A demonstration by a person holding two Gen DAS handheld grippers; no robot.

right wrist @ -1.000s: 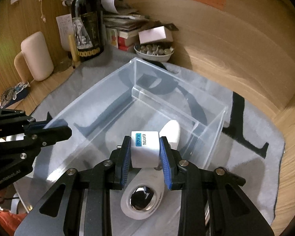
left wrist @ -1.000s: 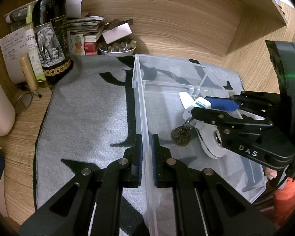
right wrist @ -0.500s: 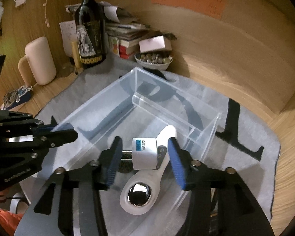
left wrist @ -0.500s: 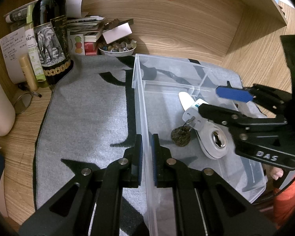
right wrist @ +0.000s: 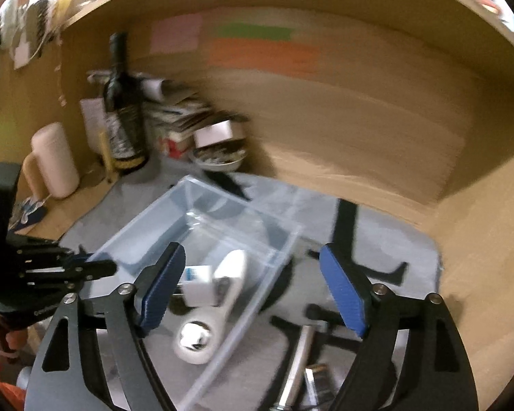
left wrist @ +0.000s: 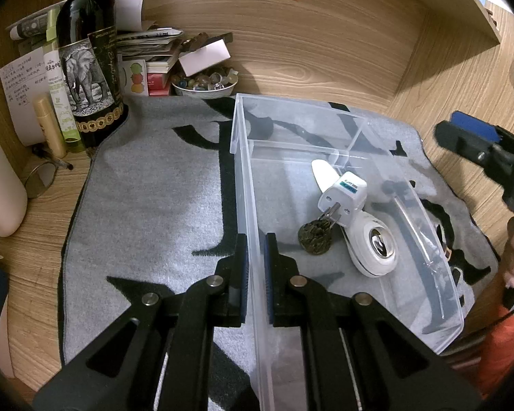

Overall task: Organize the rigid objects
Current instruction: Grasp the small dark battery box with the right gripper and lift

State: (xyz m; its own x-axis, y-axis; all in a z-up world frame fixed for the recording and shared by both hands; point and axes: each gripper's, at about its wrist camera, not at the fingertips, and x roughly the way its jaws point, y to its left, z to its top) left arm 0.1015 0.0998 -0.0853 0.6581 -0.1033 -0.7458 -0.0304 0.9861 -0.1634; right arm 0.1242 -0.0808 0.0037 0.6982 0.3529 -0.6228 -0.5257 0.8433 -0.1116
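Observation:
A clear plastic bin stands on a grey mat. In it lie a white travel adapter, a white magnifier-like tool and a dark round ornament. My left gripper is shut on the bin's left wall. My right gripper is open and empty, raised above the bin's right side; the bin, adapter and white tool show blurred below it. The right gripper also shows at the left wrist view's right edge.
A wine bottle, tubes, stacked books and a bowl of small stones stand at the back left against the wooden wall. A beige mug stands left. A metal tool lies on the mat right of the bin.
My right gripper opened, let go of the white adapter in the bin, and rose back to the right. My left gripper stayed shut on the bin wall.

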